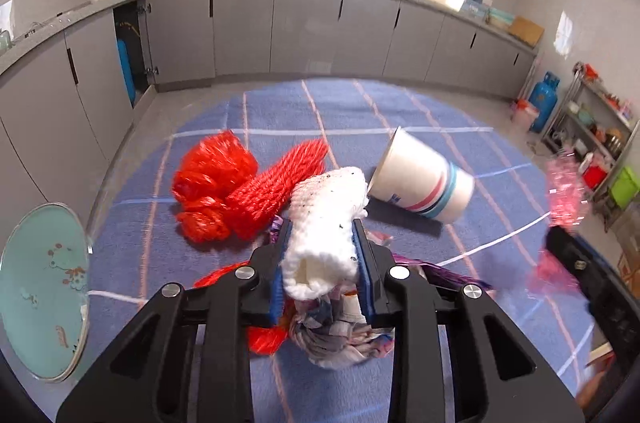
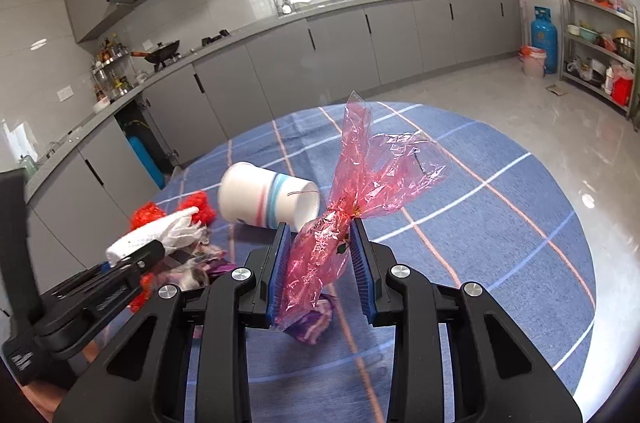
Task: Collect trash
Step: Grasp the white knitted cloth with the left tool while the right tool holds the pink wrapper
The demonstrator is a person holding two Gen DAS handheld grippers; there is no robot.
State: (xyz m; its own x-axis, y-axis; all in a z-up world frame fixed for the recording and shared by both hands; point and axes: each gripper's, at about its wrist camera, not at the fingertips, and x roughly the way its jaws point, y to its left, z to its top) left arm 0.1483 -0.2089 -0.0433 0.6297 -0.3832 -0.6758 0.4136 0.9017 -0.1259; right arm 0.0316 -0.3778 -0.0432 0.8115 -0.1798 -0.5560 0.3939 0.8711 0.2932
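Note:
My left gripper (image 1: pixel 320 223) is shut on a white foam net sleeve (image 1: pixel 324 223) and holds it above a pile of trash on the blue checked tablecloth (image 1: pixel 400 111). The sleeve and left gripper (image 2: pixel 148 247) also show in the right wrist view. My right gripper (image 2: pixel 318 227) is shut on a crumpled pink cellophane wrapper (image 2: pixel 360 195), lifted off the table. A white paper cup (image 1: pixel 420 183) with pink and blue stripes lies on its side; it also shows in the right wrist view (image 2: pixel 268 195). Red mesh netting (image 1: pixel 240 191) lies left of the cup.
A crumpled printed wrapper (image 1: pixel 340 339) and purple wrapper (image 2: pixel 316 323) lie under the grippers. A light green plate (image 1: pixel 44 295) sits at the table's left edge. Grey kitchen cabinets (image 1: pixel 280 27) run behind. A blue gas cylinder (image 2: pixel 543 37) and metal shelf (image 2: pixel 600 51) stand right.

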